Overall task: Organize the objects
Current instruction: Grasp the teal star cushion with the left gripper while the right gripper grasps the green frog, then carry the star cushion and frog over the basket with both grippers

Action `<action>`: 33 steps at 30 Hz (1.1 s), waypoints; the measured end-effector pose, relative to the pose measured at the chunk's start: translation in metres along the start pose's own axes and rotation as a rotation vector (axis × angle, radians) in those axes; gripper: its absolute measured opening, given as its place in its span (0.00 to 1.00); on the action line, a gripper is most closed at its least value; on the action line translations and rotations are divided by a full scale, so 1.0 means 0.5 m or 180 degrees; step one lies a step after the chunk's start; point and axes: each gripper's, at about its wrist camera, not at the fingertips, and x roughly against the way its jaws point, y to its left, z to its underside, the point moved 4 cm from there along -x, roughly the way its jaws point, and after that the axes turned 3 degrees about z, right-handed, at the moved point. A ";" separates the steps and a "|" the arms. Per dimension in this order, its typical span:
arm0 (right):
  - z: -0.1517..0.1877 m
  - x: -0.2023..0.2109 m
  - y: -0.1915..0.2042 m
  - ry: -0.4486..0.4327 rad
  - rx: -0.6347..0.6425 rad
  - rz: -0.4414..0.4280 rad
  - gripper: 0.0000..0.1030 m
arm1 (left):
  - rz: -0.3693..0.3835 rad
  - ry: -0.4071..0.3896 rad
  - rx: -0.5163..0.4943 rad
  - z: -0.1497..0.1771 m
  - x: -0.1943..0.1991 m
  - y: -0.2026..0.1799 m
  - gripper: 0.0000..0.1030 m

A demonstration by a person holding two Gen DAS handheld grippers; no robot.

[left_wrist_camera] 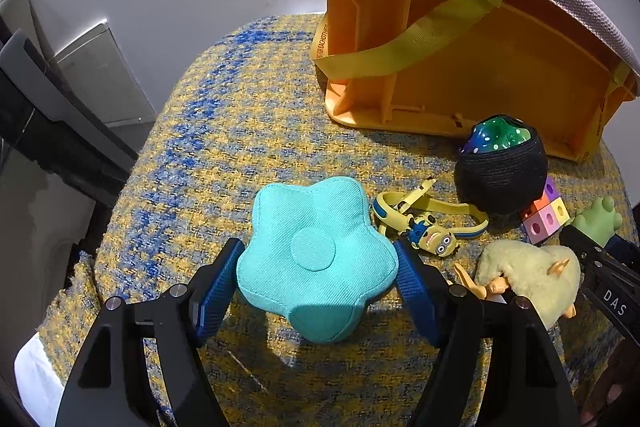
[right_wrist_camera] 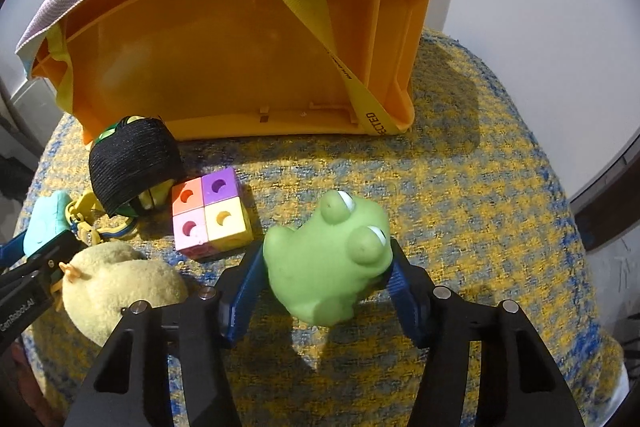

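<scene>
Yellow strap [right_wrist_camera: 370,115] reads "...ECTED", partly cut; left gripper [left_wrist_camera: 318,267] clamps teal star cushion [left_wrist_camera: 316,259], right gripper [right_wrist_camera: 326,267] clamps frog [right_wrist_camera: 326,259].

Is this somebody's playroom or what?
Probably a room at home: soft toys like the green frog and teal star cushion lie on a woven cloth beside an orange bin.

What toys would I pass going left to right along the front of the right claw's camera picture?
Fuzzy pale-yellow plush toy → pastel cube of four holed blocks → soft green frog toy, pinched in the right claw.
</scene>
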 end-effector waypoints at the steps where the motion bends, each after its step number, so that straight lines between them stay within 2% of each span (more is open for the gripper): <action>1: 0.001 0.002 -0.002 -0.0005 -0.0008 0.0002 0.56 | 0.0000 -0.0002 0.0005 -0.006 0.000 0.008 0.72; 13: 0.006 0.068 -0.021 -0.0202 -0.0001 -0.0018 0.56 | -0.0052 -0.0148 0.0002 -0.019 0.068 0.000 0.72; 19: 0.017 0.137 -0.030 -0.0317 -0.0055 -0.0034 0.56 | -0.0037 -0.0277 -0.0048 -0.035 0.122 -0.015 0.72; 21: -0.018 0.131 -0.036 -0.0342 -0.0078 -0.0041 0.56 | -0.0029 -0.0320 -0.0068 -0.047 0.138 -0.019 0.72; 33: -0.079 0.242 -0.044 -0.0570 -0.0123 -0.0121 0.56 | 0.0048 -0.0575 -0.0233 -0.127 0.236 -0.061 0.72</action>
